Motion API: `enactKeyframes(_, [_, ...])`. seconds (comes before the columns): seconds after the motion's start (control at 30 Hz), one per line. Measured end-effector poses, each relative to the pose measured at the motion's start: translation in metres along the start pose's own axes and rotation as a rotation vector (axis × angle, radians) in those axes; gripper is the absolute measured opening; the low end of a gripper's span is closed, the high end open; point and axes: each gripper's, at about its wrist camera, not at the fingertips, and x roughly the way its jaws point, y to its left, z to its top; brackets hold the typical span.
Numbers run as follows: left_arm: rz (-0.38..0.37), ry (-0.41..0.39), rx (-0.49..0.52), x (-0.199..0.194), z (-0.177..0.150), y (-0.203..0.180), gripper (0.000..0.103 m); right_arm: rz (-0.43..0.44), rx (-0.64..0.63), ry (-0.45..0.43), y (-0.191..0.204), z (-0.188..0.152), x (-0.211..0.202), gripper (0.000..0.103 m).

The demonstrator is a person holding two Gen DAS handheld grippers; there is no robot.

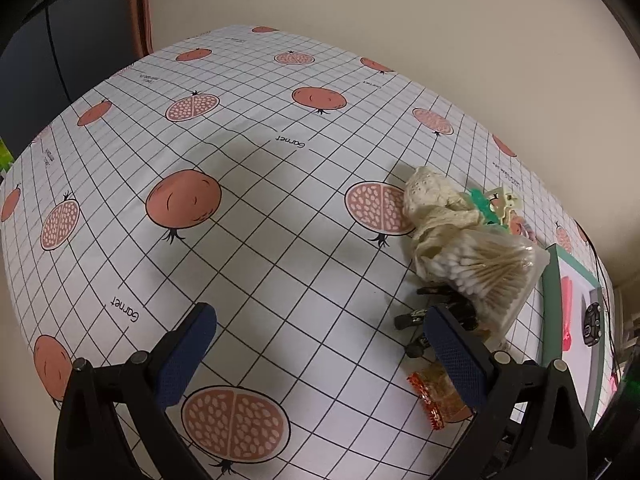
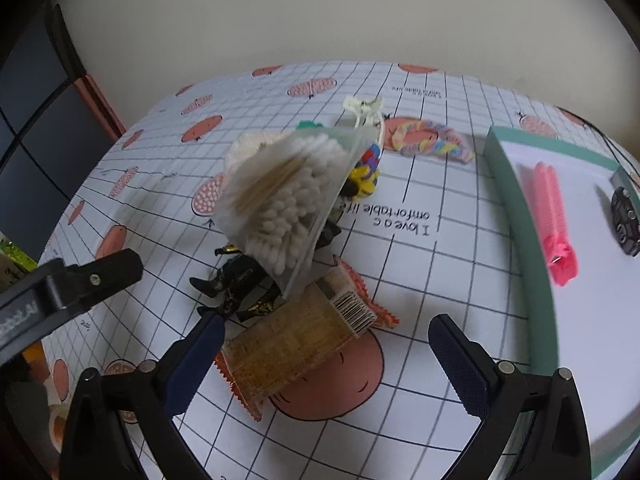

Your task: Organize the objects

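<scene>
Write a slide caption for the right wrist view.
Open right gripper above a snack packet, with a bag of cotton swabs behind it and a green-rimmed tray alongside.

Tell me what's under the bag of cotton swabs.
Under the bag of cotton swabs lie a black figure and part of a snack packet; whatever else it covers is hidden.

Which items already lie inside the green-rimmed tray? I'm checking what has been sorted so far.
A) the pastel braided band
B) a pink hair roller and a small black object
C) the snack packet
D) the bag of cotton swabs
B: in the right wrist view the pink hair roller and the small black object lie on the tray's white floor.
</scene>
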Motion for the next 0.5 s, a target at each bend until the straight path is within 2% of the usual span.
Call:
enactKeyframes(0.3, [0.002,-0.008,0.059,0.004,-0.001,-0.012,0.103,-0.052,0.002,0.035,-0.007,-0.003,0.007,0.103])
enactKeyframes(0.5, [0.004,0.001,0.113,0.010,-0.005,-0.027,0.103,-0.083,0.015,0.043,-0.027,-0.003,0.002,0.096])
